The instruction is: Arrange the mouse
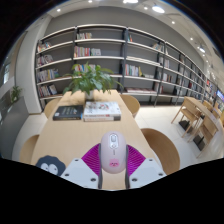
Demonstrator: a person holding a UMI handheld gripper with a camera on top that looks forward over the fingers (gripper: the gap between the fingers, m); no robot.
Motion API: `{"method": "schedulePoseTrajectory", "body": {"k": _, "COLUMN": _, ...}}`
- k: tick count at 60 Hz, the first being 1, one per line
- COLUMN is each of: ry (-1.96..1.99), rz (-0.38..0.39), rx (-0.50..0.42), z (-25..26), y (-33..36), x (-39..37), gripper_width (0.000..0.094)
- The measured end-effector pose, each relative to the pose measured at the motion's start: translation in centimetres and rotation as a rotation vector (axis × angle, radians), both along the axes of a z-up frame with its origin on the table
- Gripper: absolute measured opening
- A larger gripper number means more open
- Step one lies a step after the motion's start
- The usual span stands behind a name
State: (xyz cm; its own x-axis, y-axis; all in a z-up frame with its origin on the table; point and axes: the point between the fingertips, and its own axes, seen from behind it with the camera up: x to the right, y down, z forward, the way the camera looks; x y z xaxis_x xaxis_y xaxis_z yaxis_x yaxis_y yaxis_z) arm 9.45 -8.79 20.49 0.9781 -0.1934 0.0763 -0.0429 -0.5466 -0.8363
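I see the claw (112,165) at the near end of the scene, its two fingers set either side of a white mouse (112,152). The magenta pads (92,157) flank the mouse body on left and right. The pads appear to lie against the mouse's sides, but I cannot tell whether both fingers actually press on it, so I cannot state whether the claw is gripping.

The mouse sits lengthwise between the fingers, its narrow end pointing away from me, with a grey scroll wheel visible on its upper surface. It shows raised against the near edge of the wooden worktop (75,135).

At the far end of the worktop:
- A book (102,110) lies flat, right of centre.
- A dark keyboard-like item (67,113) lies just left of the book.
- A green potted plant (92,78) stands behind both.

Wooden chairs (163,148) stand to the right of the worktop. A second table (196,112) with chairs lies well to the far right. Tall bookshelves (110,55) line the far wall.
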Motion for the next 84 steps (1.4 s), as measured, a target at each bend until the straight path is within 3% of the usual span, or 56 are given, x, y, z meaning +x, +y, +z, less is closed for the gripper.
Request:
{"method": "schedulePoseTrajectory", "body": {"k": 6, "ry": 0.019, "rz": 0.080, "rx": 0.083, "z": 5.1, "y": 2.8, "x": -9.1, "gripper_width": 0.0304}}
{"method": "schedulePoseTrajectory", "body": {"k": 12, "ry": 0.011, "rz": 0.186, "rx": 0.111, "z": 5.5, "y": 5.0, "x": -18.2, "gripper_width": 0.0308}}
{"method": "schedulePoseTrajectory", "body": {"k": 19, "ry": 0.024, "rz": 0.255, "rx": -0.001, "z": -2.2, "y": 5.4, "x": -25.9, "gripper_width": 0.0308}}
{"method": "schedulePoseTrajectory", "body": {"k": 26, "ry": 0.036, "rz": 0.254, "rx": -0.141, "z": -12.3, "y": 4.1, "x": -28.9, "gripper_width": 0.0308}}
{"method": "schedulePoseTrajectory", "body": {"k": 33, "ry": 0.055, "rz": 0.243, "rx": -0.259, "z": -18.0, "y": 2.0, "x": -30.3, "gripper_width": 0.0308}}
{"method": "schedulePoseTrajectory", "body": {"k": 41, "ry": 0.066, "rz": 0.228, "rx": -0.329, "z": -22.1, "y": -0.2, "x": -30.6, "gripper_width": 0.0341}}
{"method": "schedulePoseTrajectory", "body": {"k": 47, "ry": 0.059, "rz": 0.229, "rx": -0.297, "z": -22.0, "y": 0.4, "x": -30.5, "gripper_width": 0.0359}}
{"method": "schedulePoseTrajectory", "body": {"k": 55, "ry": 0.105, "rz": 0.207, "rx": -0.317, "z": -22.0, "y": 0.2, "x": -30.5, "gripper_width": 0.0477}}
{"method": "schedulePoseTrajectory", "body": {"k": 57, "ry": 0.115, "rz": 0.188, "rx": -0.331, "z": -21.9, "y": 0.2, "x": -30.3, "gripper_width": 0.0557}}
{"method": "schedulePoseTrajectory", "body": {"k": 59, "ry": 0.113, "rz": 0.162, "rx": -0.340, "z": -21.6, "y": 0.0, "x": -29.9, "gripper_width": 0.0733}}
{"method": "schedulePoseTrajectory", "body": {"k": 63, "ry": 0.112, "rz": 0.146, "rx": -0.308, "z": -19.5, "y": 0.1, "x": -29.3, "gripper_width": 0.0861}}
{"method": "schedulePoseTrajectory", "body": {"k": 84, "ry": 0.099, "rz": 0.189, "rx": -0.149, "z": -5.3, "y": -4.7, "x": -25.7, "gripper_width": 0.0860}}
